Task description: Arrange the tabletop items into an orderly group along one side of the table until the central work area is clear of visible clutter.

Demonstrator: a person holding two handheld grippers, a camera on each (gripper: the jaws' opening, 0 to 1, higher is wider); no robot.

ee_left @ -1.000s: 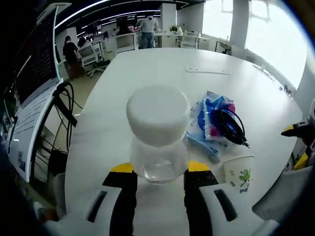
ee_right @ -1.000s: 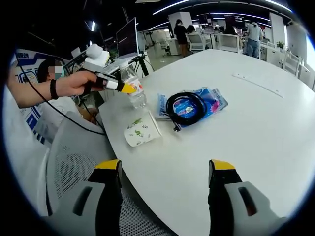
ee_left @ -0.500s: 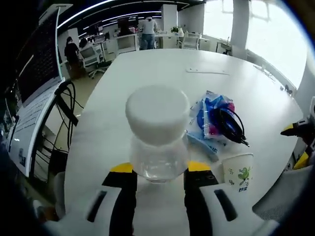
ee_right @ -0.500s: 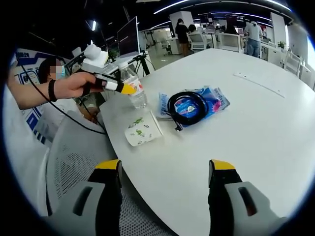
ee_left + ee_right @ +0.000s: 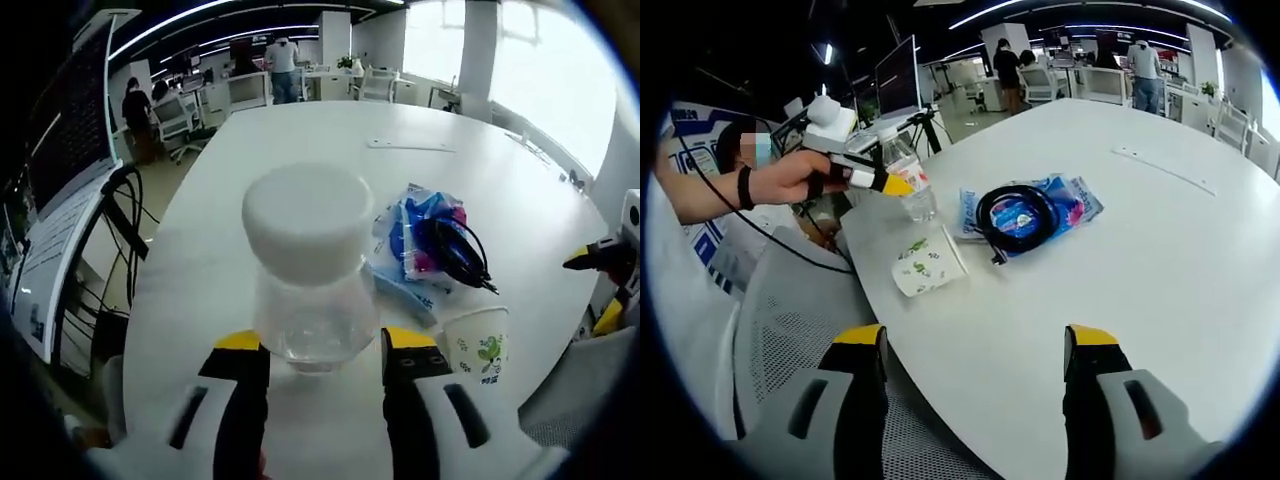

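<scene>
A clear plastic bottle (image 5: 310, 290) with a white cap stands near the table's edge, and my left gripper (image 5: 322, 345) is shut on its lower part, one jaw on each side. In the right gripper view the same bottle (image 5: 912, 180) stands upright on the table with a hand holding the left gripper (image 5: 890, 182) against it. A paper cup (image 5: 478, 340) (image 5: 928, 263) lies on its side beside it. A coiled black cable (image 5: 455, 250) (image 5: 1015, 215) rests on a blue packet (image 5: 420, 225) (image 5: 1070, 200). My right gripper (image 5: 975, 345) is open over the near table edge, holding nothing.
The white table (image 5: 1160, 260) stretches far and bare beyond the items, with a thin white strip (image 5: 405, 146) (image 5: 1160, 170) lying on it. A grey mesh chair (image 5: 790, 340) stands at the near edge. Desks, monitors and people fill the background.
The left gripper's jaws stand slightly wider around the bottle than a second ago. The bottle, cup, cable and packet have stayed put, and the right gripper has held still.
</scene>
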